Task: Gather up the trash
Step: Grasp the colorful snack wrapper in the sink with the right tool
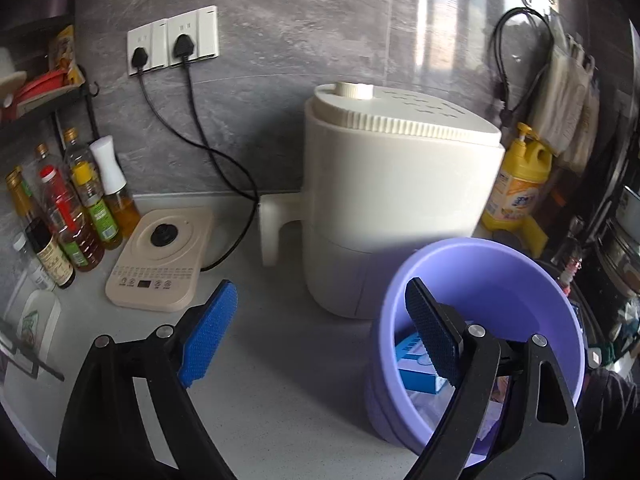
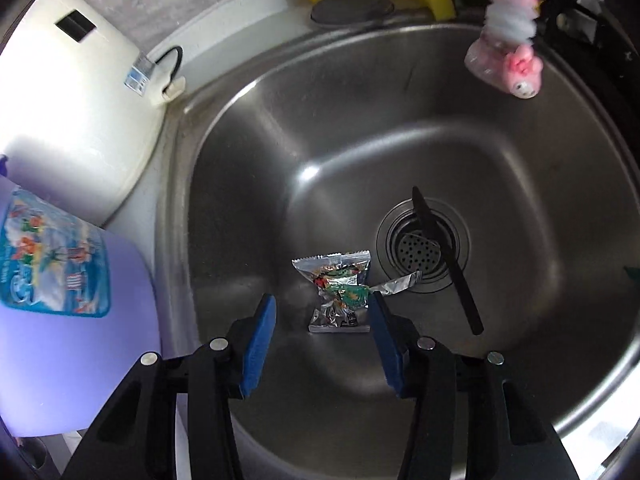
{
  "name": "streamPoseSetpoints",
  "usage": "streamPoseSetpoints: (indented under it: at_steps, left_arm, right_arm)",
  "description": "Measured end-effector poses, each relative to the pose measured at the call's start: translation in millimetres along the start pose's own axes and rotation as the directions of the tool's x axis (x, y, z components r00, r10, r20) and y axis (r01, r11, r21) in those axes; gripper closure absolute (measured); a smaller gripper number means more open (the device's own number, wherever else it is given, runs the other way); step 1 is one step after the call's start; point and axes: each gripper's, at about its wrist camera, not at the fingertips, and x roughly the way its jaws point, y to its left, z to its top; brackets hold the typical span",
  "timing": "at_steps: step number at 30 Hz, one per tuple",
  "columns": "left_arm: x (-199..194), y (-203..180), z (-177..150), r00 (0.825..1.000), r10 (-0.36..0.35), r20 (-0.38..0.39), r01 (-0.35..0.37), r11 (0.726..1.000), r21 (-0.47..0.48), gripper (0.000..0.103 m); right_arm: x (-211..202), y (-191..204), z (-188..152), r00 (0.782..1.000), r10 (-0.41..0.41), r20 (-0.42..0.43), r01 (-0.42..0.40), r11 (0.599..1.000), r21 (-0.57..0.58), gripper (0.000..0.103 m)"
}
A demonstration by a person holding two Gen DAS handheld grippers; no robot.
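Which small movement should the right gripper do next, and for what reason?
Probably lower the right gripper and shut it on the crumpled silver foil snack wrapper: its jaws are open with the wrapper lying between them on the steel sink's floor.

1. A cream air fryer (image 1: pixel 400 200) stood on the grey counter (image 1: pixel 280 380) against the wall.
2. A beige induction base (image 1: pixel 160 256) lay to its left, beside a cluster of oil and sauce bottles (image 1: pixel 68 212).
3. Two black plugs (image 1: pixel 160 54) sat in the wall sockets.
4. A yellow detergent bottle (image 1: pixel 516 184) stood behind the fryer.
5. A black knife (image 2: pixel 444 256) lay across the sink's (image 2: pixel 280 140) drain strainer (image 2: pixel 420 250).
6. A pink brush (image 2: pixel 508 32) hung over the sink's far rim.
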Motion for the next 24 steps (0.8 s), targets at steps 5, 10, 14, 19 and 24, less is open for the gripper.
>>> streamPoseSetpoints:
  at_steps: [5, 10, 14, 19, 24]
  left_arm:
    - [-0.6, 19.5, -5.2, 0.998, 0.058, -0.007, -0.058, 0.996, -0.061, 0.018]
    - [-2.7, 31.3, -9.7, 0.996, 0.089, -0.015, -0.09, 0.991, -0.097, 0.018]
    - [-3.4, 36.9, -12.5, 0.995, 0.098, -0.019, -0.1, 0.988, -0.115, 0.018]
    - [-4.6, 39.1, -13.1, 0.995, 0.098, -0.02, -0.099, 0.989, -0.113, 0.018]
    - [0.1, 34.4, -8.2, 0.997, 0.071, -0.011, -0.072, 0.992, -0.106, 0.018]
  right_arm:
    - [49.2, -5.6, 13.8, 0.992, -0.022, -0.124, 0.024, 1.0, 0.012, 0.055]
    - [96.1, -14.5, 25.1, 0.956, 0.015, -0.293, 0.004, 0.998, 0.066, 0.054]
    - [119.5, -15.7, 35.2, 0.932, 0.013, -0.362, 0.014, 0.997, 0.073, 0.039]
    - [148.7, -20.7, 39.0, 0.906, -0.014, -0.423, 0.049, 0.996, 0.071, 0.066]
    - [120.2, -14.4, 44.2, 0.939, 0.009, -0.344, 0.013, 0.998, 0.061, 0.093]
